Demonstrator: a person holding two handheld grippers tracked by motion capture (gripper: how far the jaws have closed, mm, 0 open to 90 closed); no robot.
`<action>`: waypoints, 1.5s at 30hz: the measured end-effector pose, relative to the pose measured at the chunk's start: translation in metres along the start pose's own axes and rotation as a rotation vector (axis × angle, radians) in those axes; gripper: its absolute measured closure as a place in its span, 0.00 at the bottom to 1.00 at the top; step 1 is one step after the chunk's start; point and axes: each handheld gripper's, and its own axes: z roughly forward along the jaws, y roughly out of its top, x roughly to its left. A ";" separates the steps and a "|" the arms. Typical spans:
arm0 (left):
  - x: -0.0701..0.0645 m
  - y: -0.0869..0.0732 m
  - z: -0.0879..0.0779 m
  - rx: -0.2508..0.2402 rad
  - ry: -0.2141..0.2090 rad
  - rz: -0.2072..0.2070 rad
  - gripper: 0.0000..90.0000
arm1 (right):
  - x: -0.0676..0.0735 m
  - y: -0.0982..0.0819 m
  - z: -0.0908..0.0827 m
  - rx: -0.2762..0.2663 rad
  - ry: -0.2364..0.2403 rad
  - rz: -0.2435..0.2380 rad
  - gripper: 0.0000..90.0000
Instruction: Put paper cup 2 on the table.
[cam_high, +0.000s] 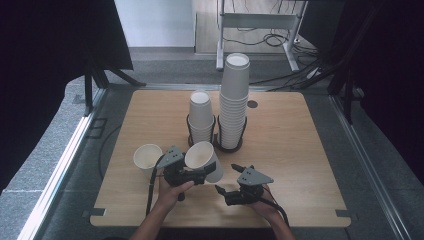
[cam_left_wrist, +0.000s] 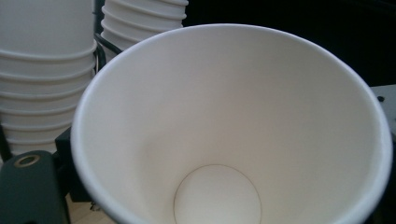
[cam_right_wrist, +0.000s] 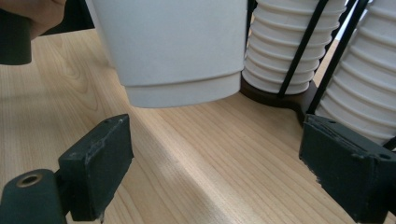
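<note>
My left gripper is shut on a white paper cup, held tilted above the table with its mouth facing the camera. In the left gripper view the cup's inside is close up, with one of the fingers at the lower left. My right gripper stands open just right of the cup, low over the wood. In the right gripper view its jaws are wide apart with nothing between them, and the cup's base hangs beyond them. A step line runs around that base.
A second loose cup sits left of my left gripper. Two cup stacks stand in black wire holders mid-table, a short stack and a tall stack. The wooden table has bare room at the right and front.
</note>
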 end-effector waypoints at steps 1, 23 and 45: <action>0.001 0.000 0.000 0.004 0.008 0.001 0.14 | 0.000 0.000 0.000 -0.001 -0.001 -0.002 0.11; 0.007 -0.004 0.000 0.034 0.074 0.033 0.14 | -0.001 0.001 -0.002 -0.003 -0.008 0.003 0.14; 0.006 -0.010 0.005 0.089 0.145 0.111 0.14 | -0.001 -0.003 0.003 0.037 -0.034 -0.001 0.17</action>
